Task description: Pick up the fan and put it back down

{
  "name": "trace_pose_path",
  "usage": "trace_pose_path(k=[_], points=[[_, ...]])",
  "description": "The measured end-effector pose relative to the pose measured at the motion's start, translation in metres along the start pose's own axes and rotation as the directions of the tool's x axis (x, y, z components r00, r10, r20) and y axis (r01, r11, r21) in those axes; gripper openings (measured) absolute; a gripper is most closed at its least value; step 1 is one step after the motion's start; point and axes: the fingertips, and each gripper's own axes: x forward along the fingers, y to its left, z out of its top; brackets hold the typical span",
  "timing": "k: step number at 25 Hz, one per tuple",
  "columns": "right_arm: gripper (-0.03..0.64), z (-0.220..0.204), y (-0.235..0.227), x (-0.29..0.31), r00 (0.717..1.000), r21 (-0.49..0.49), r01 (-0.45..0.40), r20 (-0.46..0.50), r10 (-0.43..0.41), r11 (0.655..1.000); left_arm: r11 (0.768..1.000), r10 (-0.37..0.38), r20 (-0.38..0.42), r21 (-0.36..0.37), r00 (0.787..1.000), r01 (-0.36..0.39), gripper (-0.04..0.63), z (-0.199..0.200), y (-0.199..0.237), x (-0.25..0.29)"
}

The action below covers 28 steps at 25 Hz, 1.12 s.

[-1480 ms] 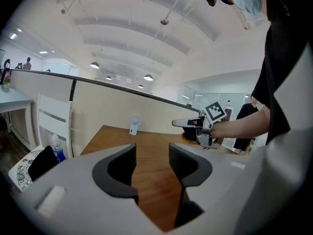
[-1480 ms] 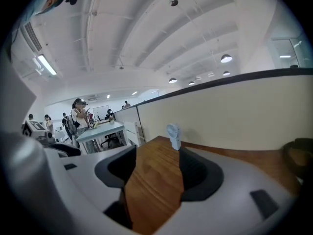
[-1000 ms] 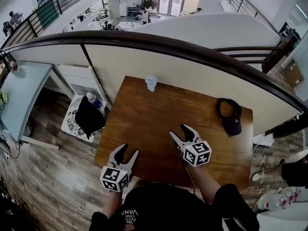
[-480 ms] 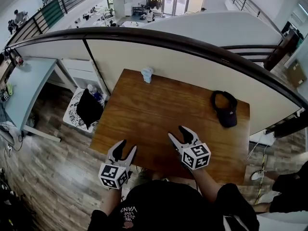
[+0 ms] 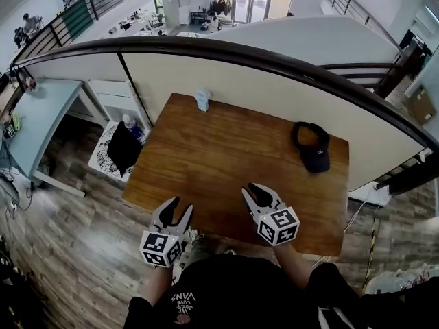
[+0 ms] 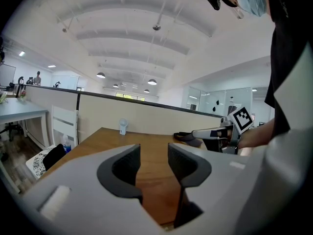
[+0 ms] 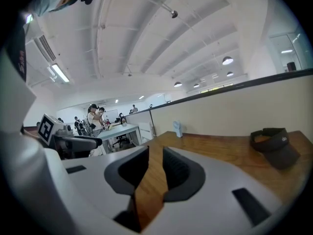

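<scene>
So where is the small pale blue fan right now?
In the head view the small pale blue fan stands at the wooden table's far edge, near its left corner, well left of the dark visor cap.

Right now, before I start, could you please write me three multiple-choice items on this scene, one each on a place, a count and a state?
1. Where does the fan stand?
A. At the table's far edge
B. At its near edge
C. On the floor

2. How many things rest on the table?
A. One
B. Two
C. Four

3. What do the right tongs hold?
A. The fan
B. A cup
C. Nothing

Key:
1 A: it stands on the edge next to the partition.
2 B: only the fan and the dark cap lie there.
3 C: their jaws, which have just been closing, stand apart with only bare table showing between them.
</scene>
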Motion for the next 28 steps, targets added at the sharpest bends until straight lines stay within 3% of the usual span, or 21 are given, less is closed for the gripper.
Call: trace_pose_path(k=[16, 28], points=[[0.016, -0.03, 0.006, -0.042, 0.999, 0.028, -0.016, -0.037, 0.017, 0.999, 0.999, 0.044, -0.01, 0.024, 0.999, -0.044, 0.019, -0.022, -0.031, -0.017], [0.012, -0.041, 0.014, -0.045, 0.997, 0.032, -0.051, -0.063, 0.053, 0.998, 0.998, 0.066, -0.043, 0.016, 0.997, -0.065, 0.012, -0.032, -0.039, -0.028]])
